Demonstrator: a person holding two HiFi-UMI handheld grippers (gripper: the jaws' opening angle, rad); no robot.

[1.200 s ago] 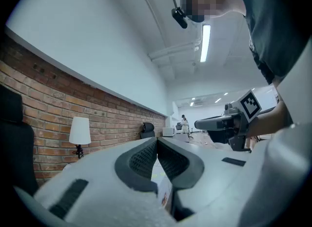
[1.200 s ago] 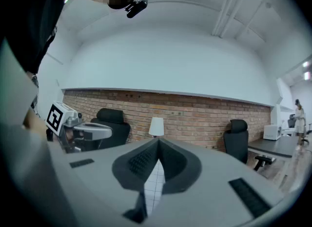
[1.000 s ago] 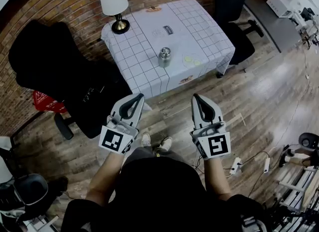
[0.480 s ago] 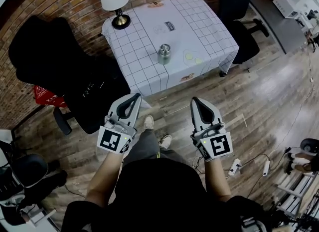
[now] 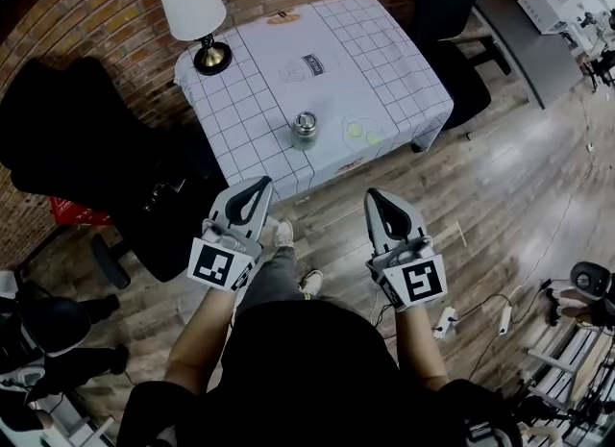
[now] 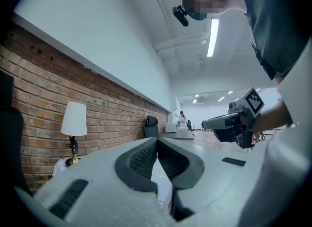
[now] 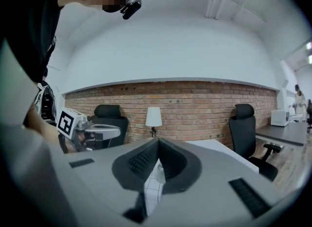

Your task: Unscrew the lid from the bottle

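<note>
Both of your claws hang over the wooden floor [image 5: 500,176], short of the surface [image 5: 252,99] and apart from each other. Your left claw [image 5: 260,186] is clenched, pads pressed together with nothing between them. Your right claw [image 5: 376,197] is clenched the same way and is also empty.

A band of bare floor lies between the claw tips and the near edge of the surface. A white checked cloth [image 5: 384,70] covers the surface and hangs over that near edge and over the right edge.

The bottle [image 5: 305,132] stands upright on the surface, close to the near edge and about midway along it. It is beyond the gap between your two claws, and its lid [image 5: 306,119] sits on top. Two small pale discs [image 5: 363,133] lie just to its right, apart from it. The rest of the cloth toward the far side is mostly bare, apart from a few flat printed marks.

A lamp [image 5: 195,12] stands at the far left corner of the surface. A black chair [image 5: 86,137] crowds the near left corner, just beside the hanging cloth and close to your left claw. A second black chair [image 5: 452,22] stands against the far right corner.

To the right of the surface the floor lies open as far as a grey desk [image 5: 524,37] at the far right. A brick wall [image 5: 106,3] runs behind the far left side. Cables [image 5: 471,312] lie on the floor to the near right of your right claw. Your shoes [image 5: 283,235] show on the boards just under your left claw.
</note>
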